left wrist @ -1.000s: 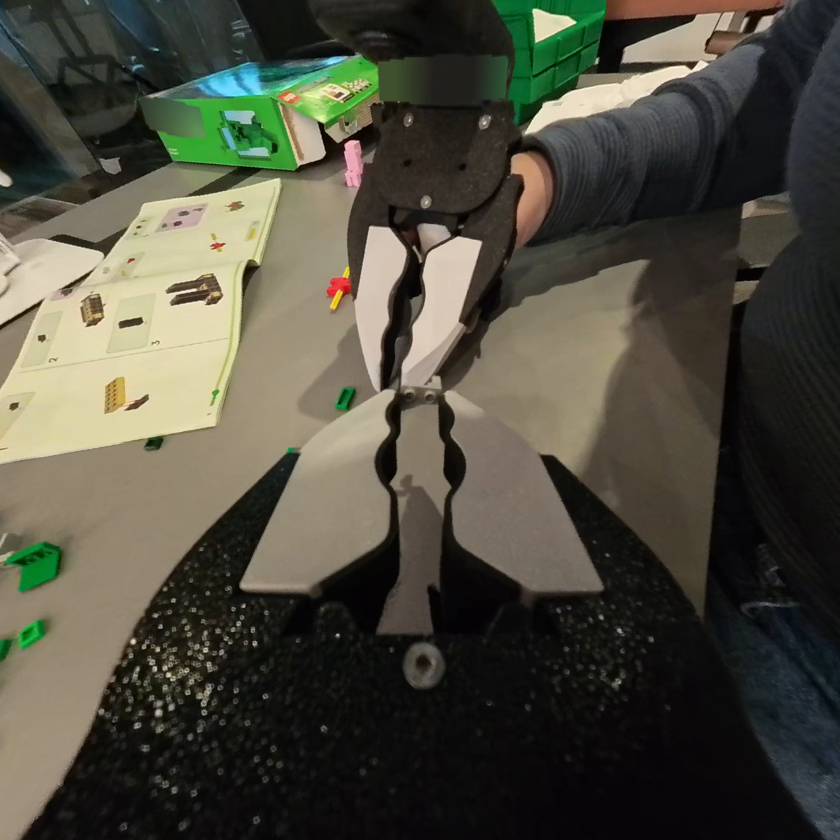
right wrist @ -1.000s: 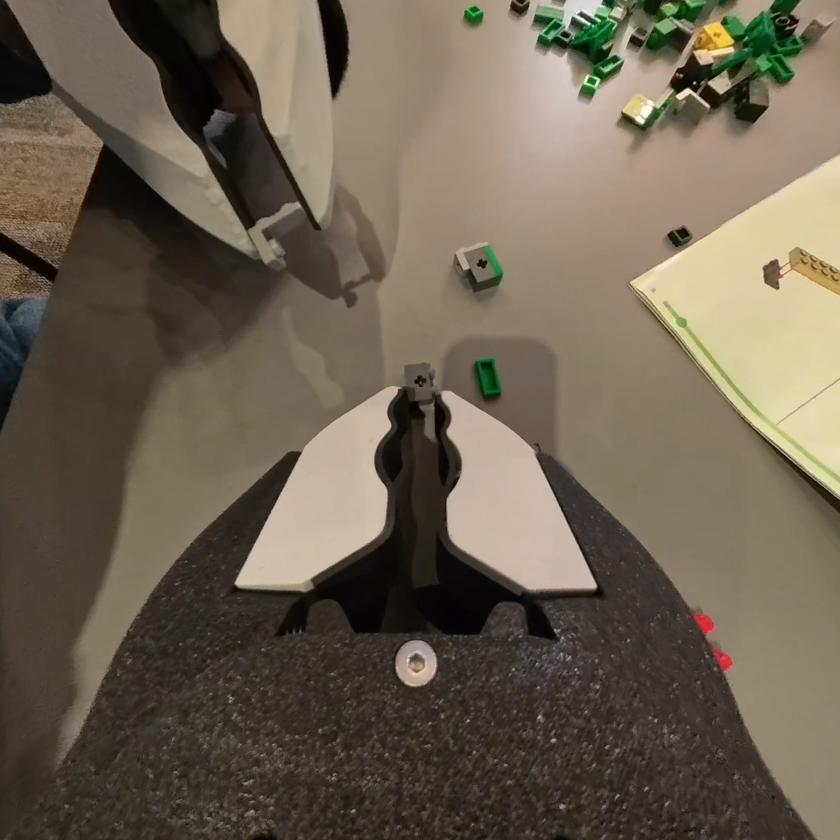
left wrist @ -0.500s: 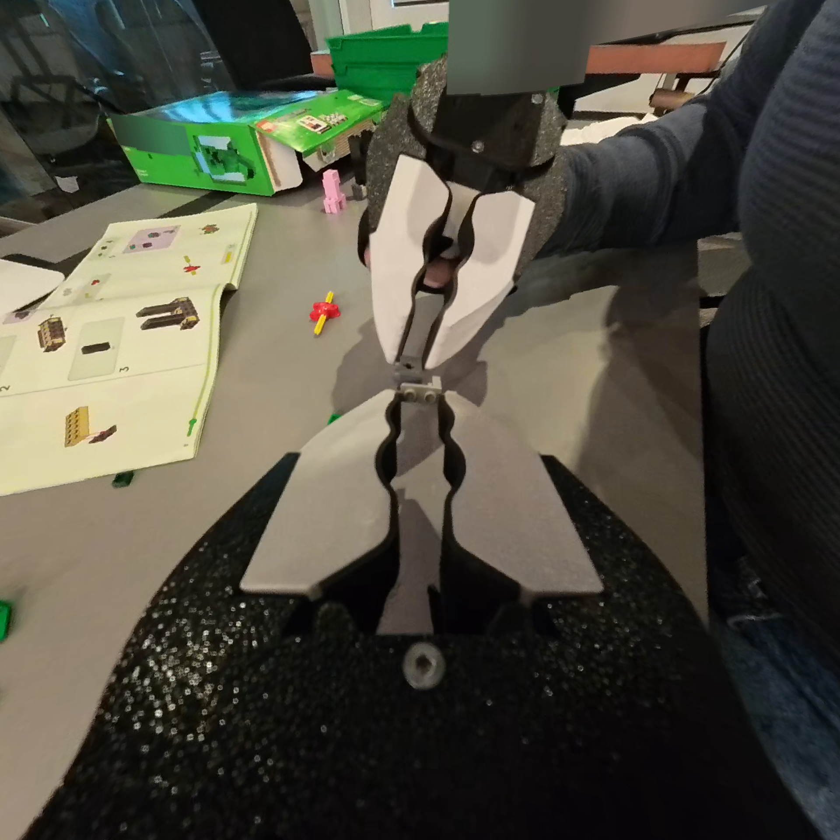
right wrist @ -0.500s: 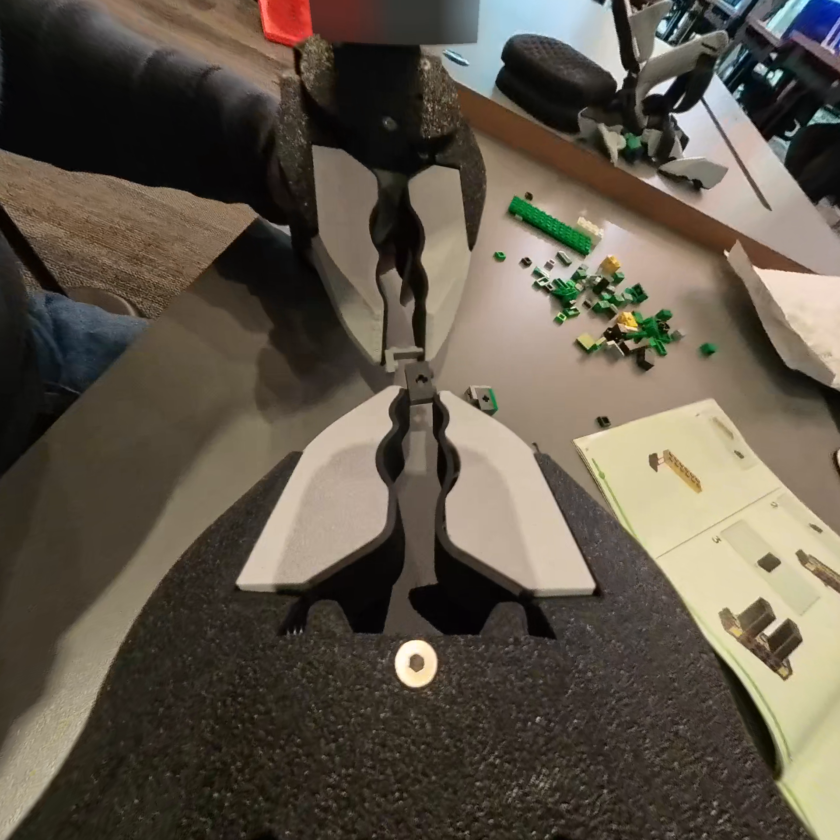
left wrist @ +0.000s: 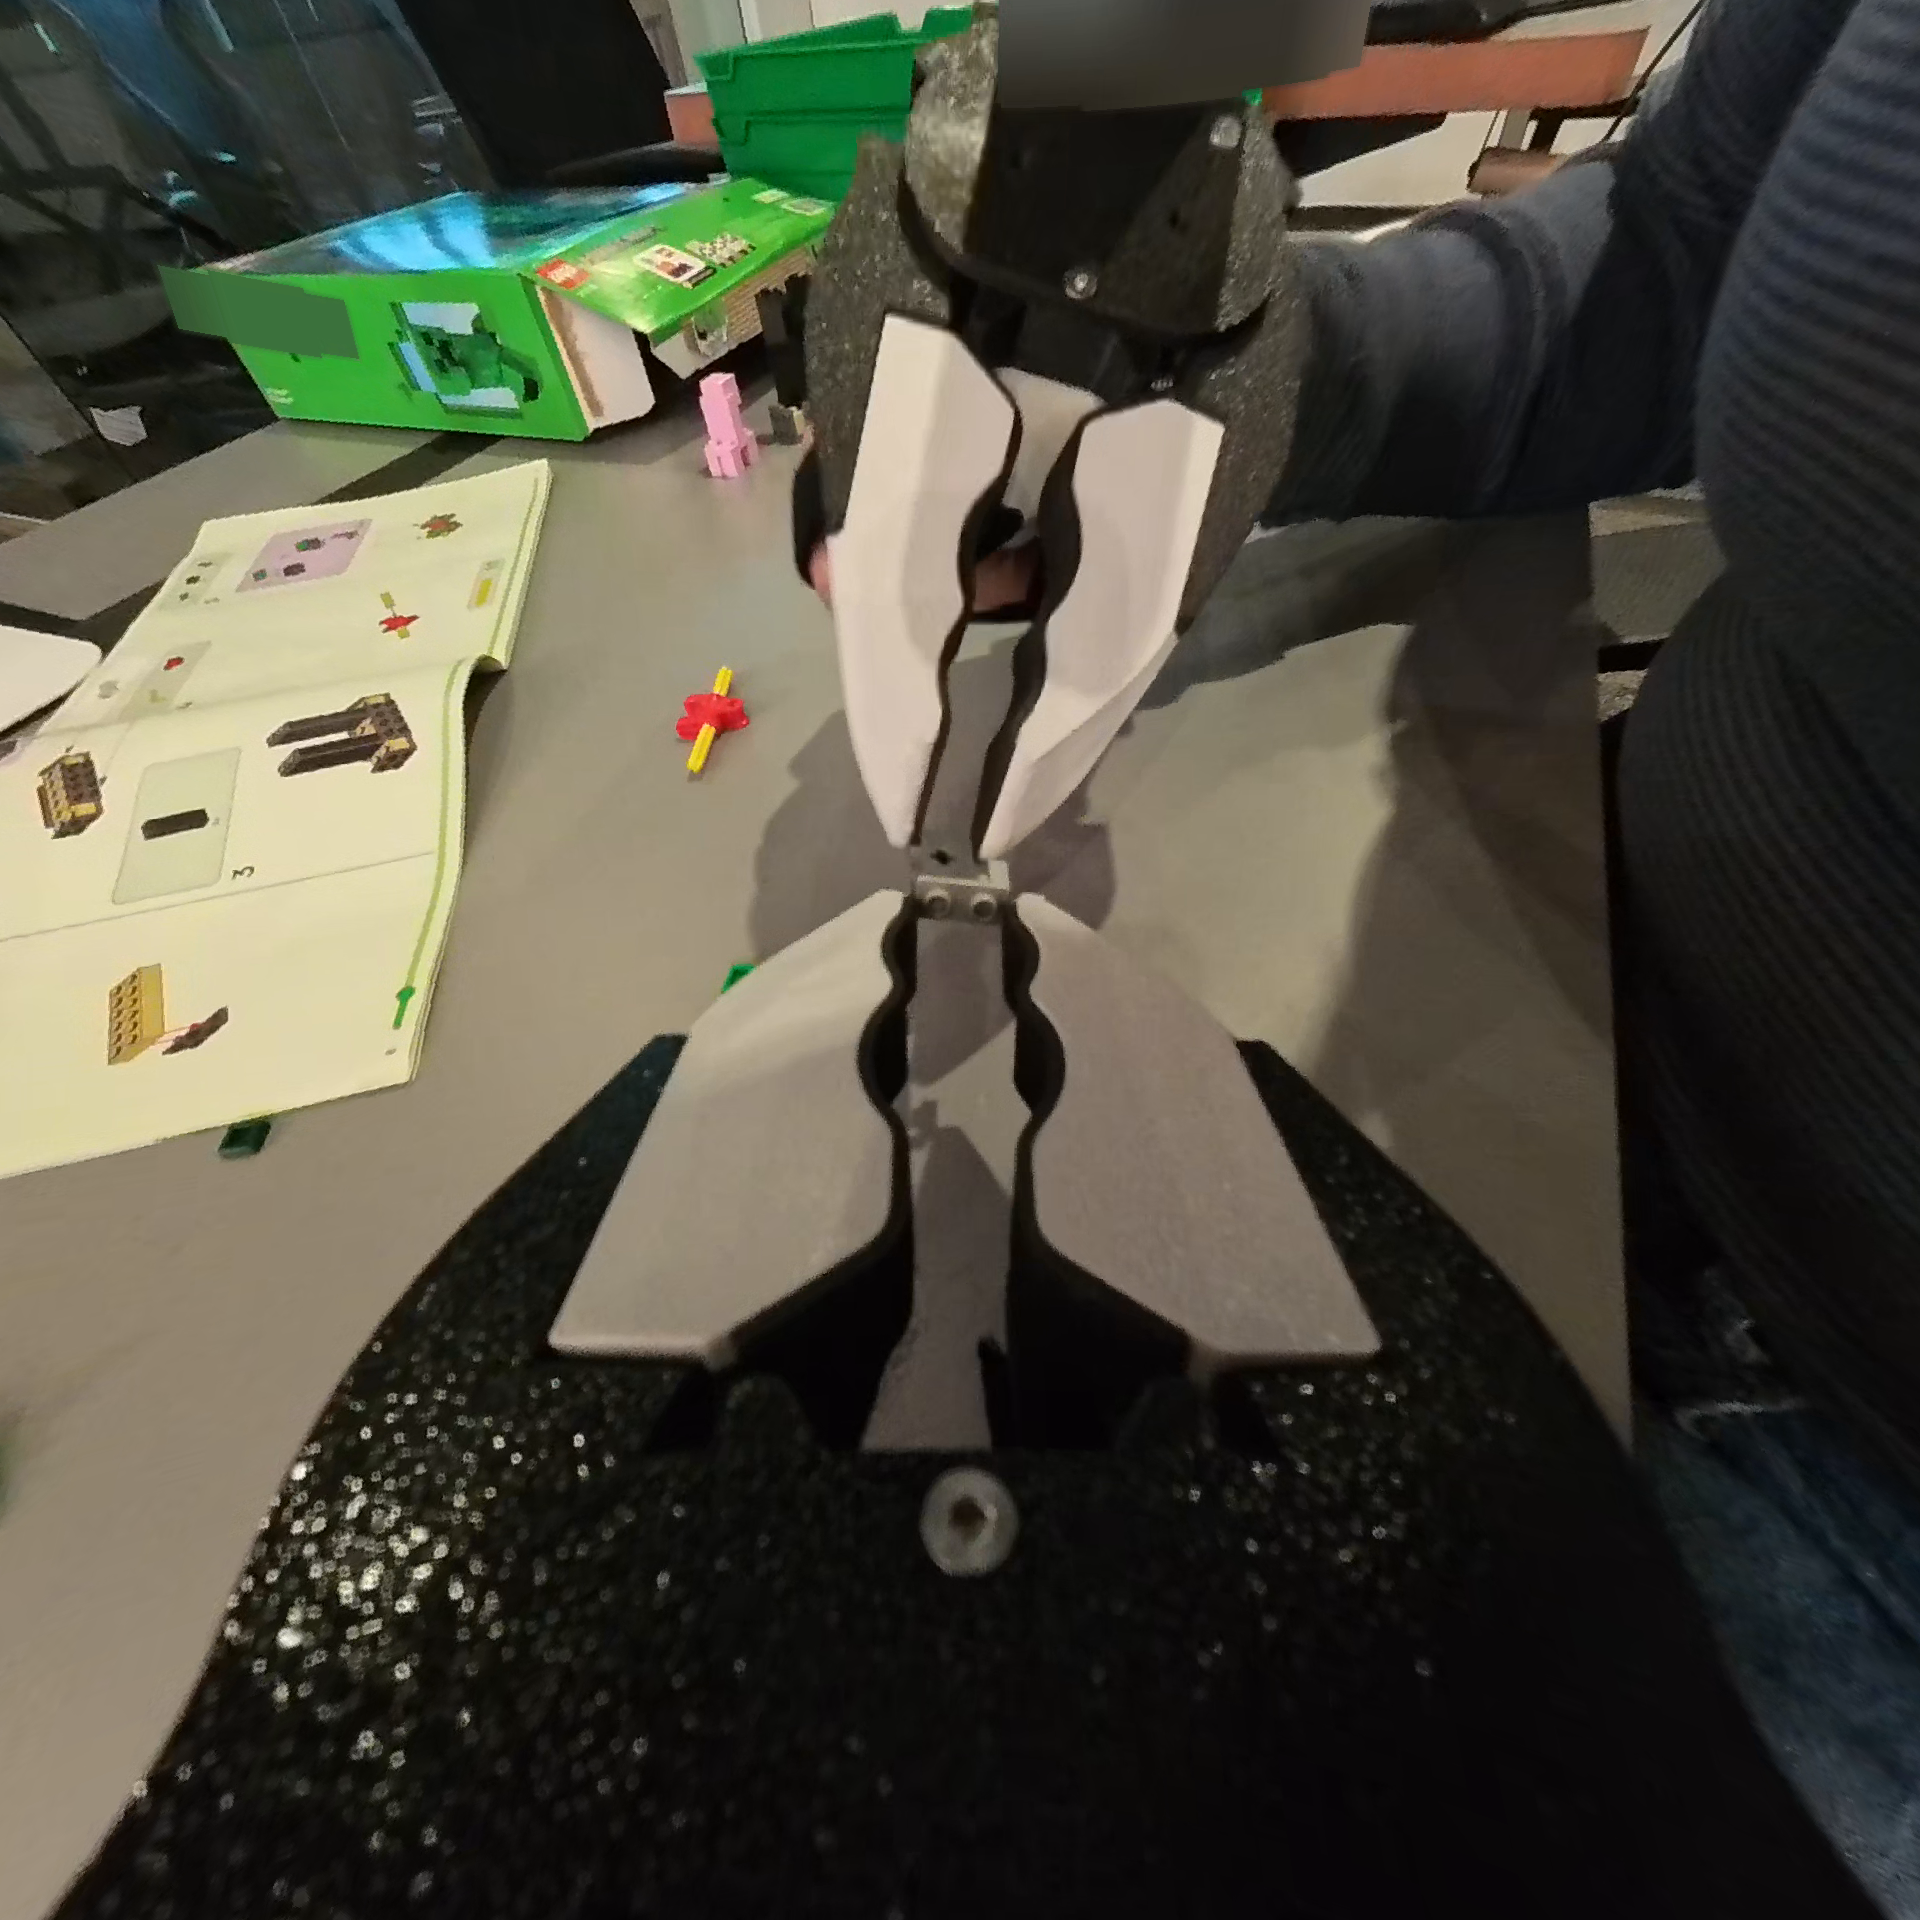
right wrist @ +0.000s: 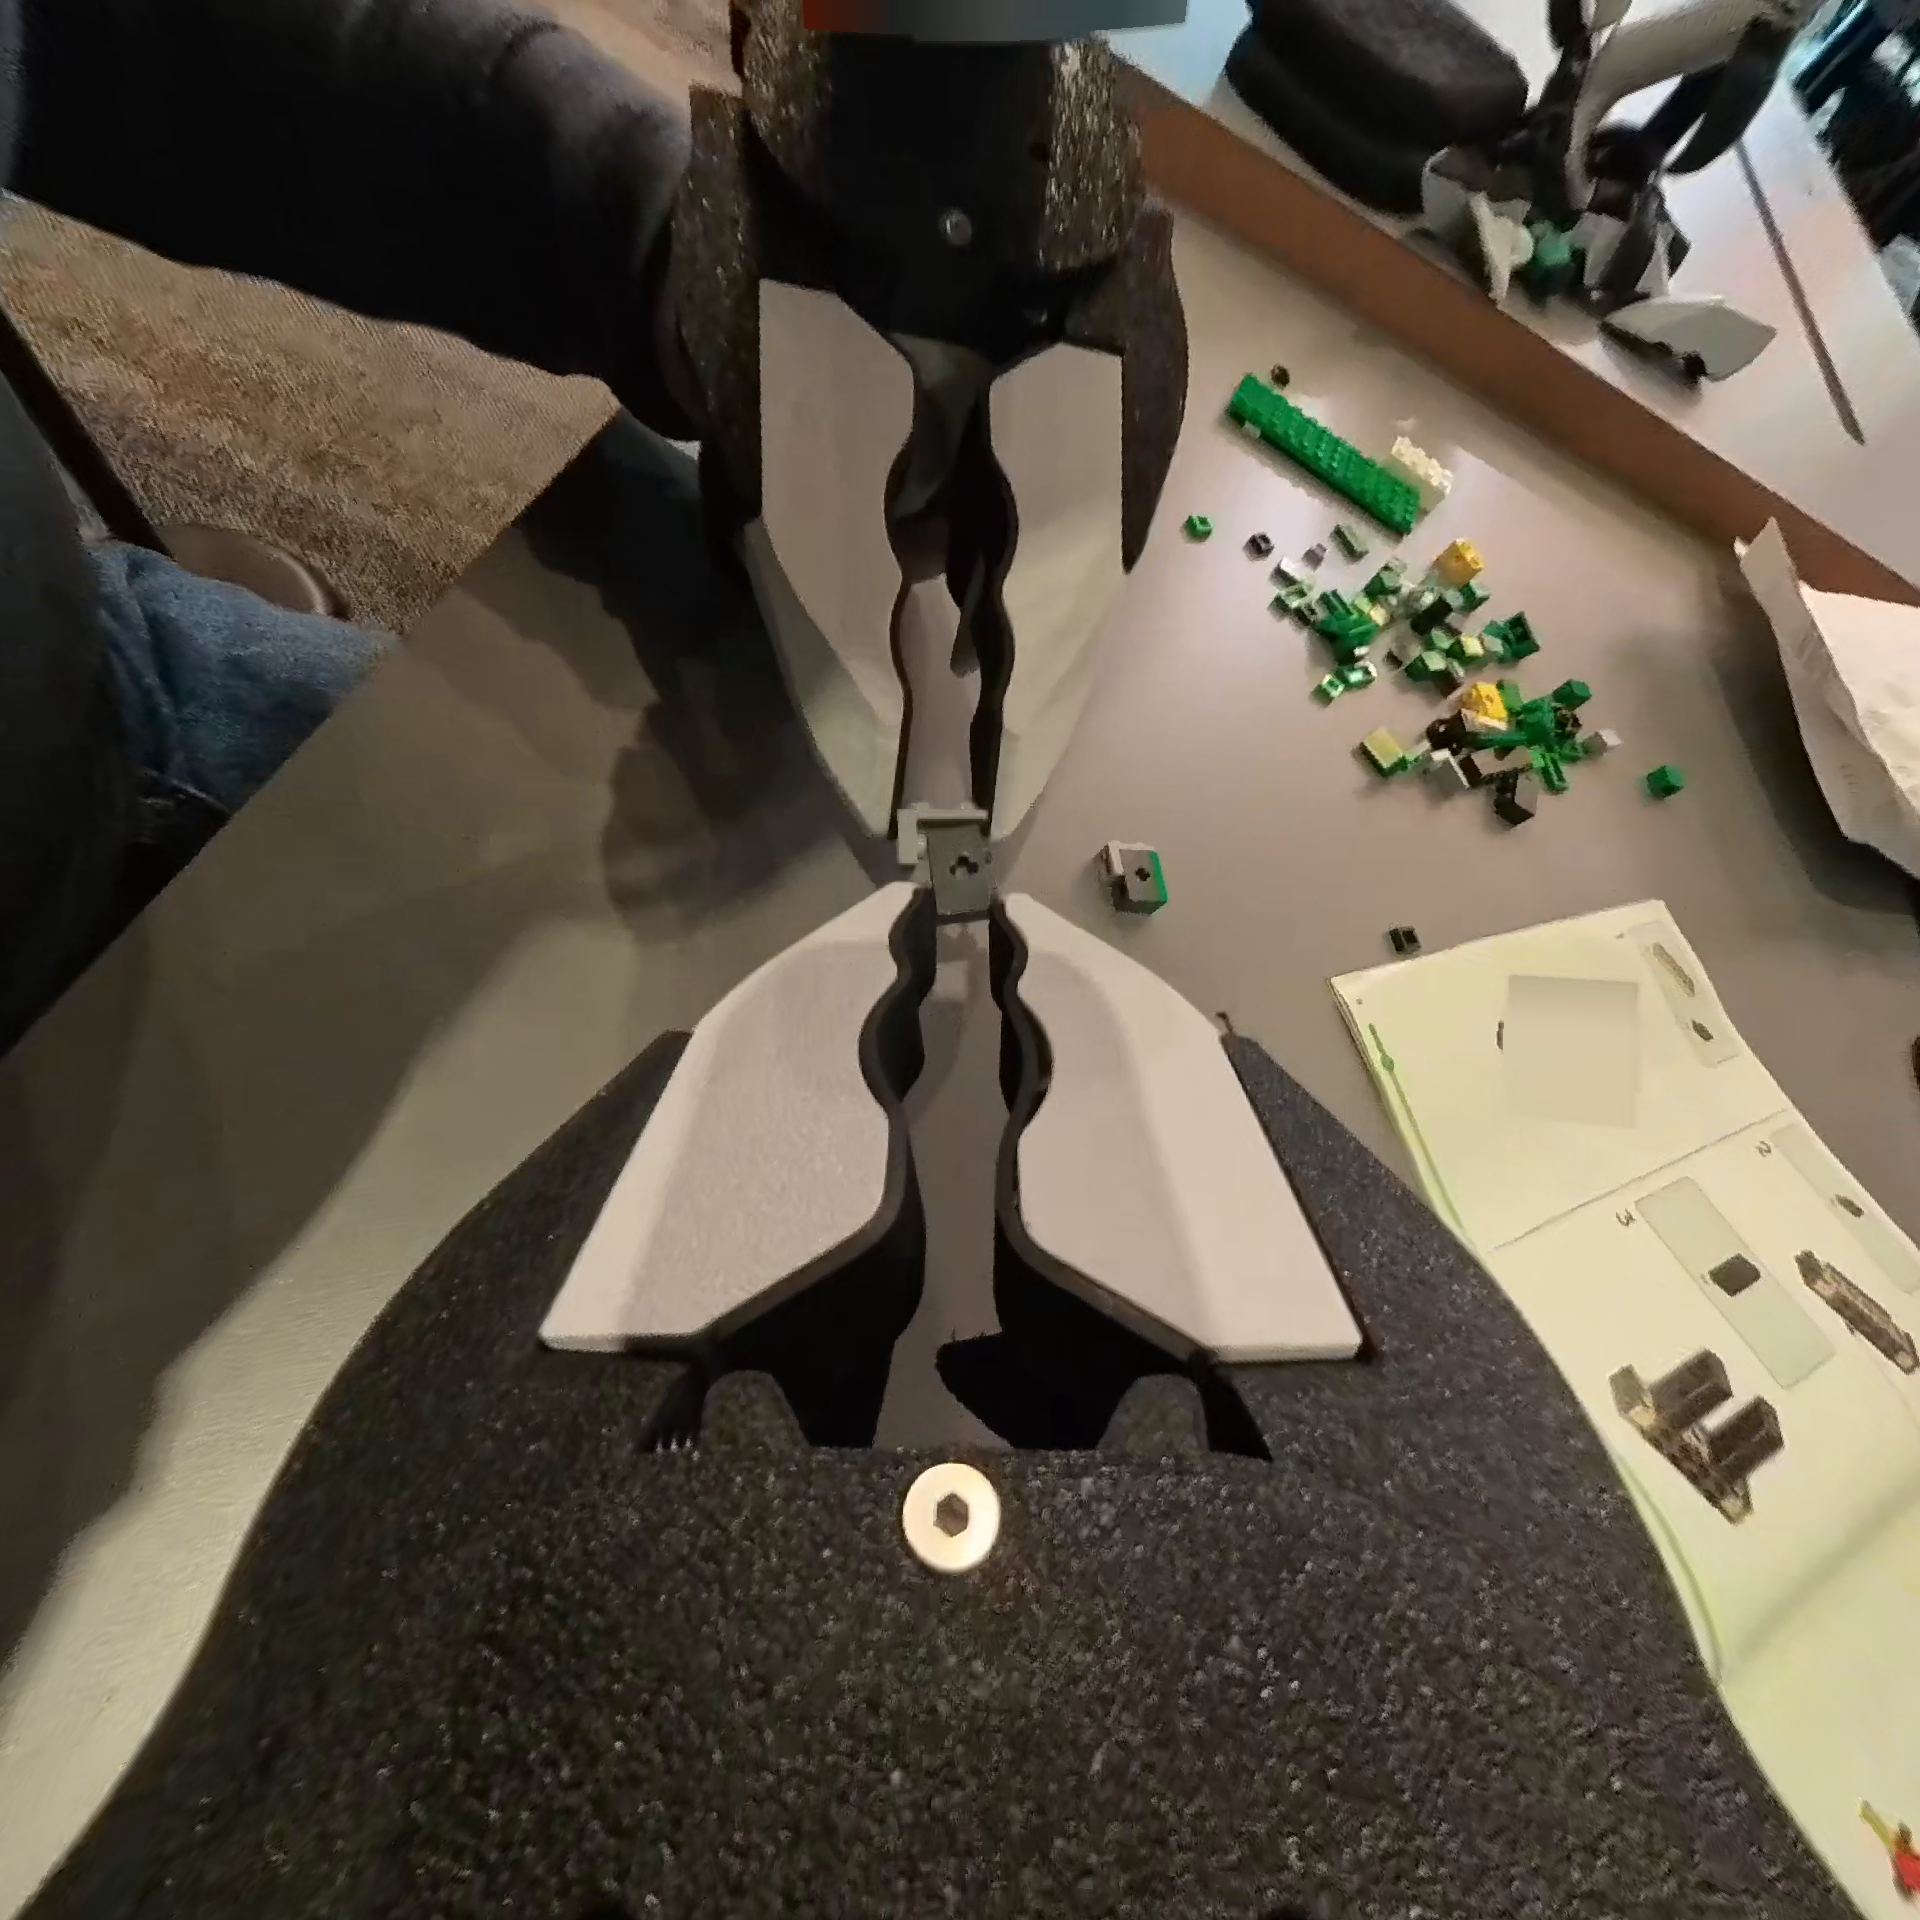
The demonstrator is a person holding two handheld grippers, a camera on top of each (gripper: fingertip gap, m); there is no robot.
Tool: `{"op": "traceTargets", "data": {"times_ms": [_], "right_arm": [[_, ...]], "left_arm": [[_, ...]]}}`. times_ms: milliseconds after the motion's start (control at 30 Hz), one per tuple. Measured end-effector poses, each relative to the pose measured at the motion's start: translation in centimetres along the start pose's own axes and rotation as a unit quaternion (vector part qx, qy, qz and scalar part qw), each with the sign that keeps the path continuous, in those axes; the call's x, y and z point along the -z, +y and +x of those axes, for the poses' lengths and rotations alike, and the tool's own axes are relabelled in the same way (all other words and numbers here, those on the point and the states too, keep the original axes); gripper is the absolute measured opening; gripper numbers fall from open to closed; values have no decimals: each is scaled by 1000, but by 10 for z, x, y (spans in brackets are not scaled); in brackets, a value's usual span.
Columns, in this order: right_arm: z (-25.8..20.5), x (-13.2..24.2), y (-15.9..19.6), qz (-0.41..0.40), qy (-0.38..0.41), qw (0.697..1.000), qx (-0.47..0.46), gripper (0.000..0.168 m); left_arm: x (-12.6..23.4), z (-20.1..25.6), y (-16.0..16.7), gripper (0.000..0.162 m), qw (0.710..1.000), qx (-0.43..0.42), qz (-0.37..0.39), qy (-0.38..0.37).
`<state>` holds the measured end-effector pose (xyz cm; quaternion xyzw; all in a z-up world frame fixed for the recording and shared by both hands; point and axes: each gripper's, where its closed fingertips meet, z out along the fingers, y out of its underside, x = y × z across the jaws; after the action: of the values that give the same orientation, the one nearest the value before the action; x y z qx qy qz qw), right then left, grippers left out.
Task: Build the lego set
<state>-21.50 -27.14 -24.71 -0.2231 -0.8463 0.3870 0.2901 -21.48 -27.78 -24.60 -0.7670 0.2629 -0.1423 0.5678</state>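
Above the worktop (left wrist: 1299,935), just right of the instruction booklet (left wrist: 260,810), my left gripper (left wrist: 961,904) clenched a light grey plate (left wrist: 964,902) against the dark grey brick (right wrist: 958,871) my right gripper (right wrist: 951,914) pinched: tiny, rigid, slippery pieces, best held by flat sides.

An office-like workroom: a long smooth grey table (right wrist: 1195,727) edged in brown wood stands over brownish woven carpet (right wrist: 312,416). Stacked green plastic storage bins (left wrist: 821,104) sit behind, and a dark desk-chair back (left wrist: 540,83) stands beside glass partitions (left wrist: 156,156)
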Motion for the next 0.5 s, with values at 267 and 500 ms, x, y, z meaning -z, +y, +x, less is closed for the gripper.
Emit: {"op": "traceTargets", "data": {"times_ms": [267,500], "right_arm": [[-3,0,4,-31,6,999,16,9],[-4,-1,9,-42,0,999,12,10]], "left_arm": [[-4,1,4,15,1000,-10,-19,-5],[-6,0,9,15,999,-2,-38,-4]]}}
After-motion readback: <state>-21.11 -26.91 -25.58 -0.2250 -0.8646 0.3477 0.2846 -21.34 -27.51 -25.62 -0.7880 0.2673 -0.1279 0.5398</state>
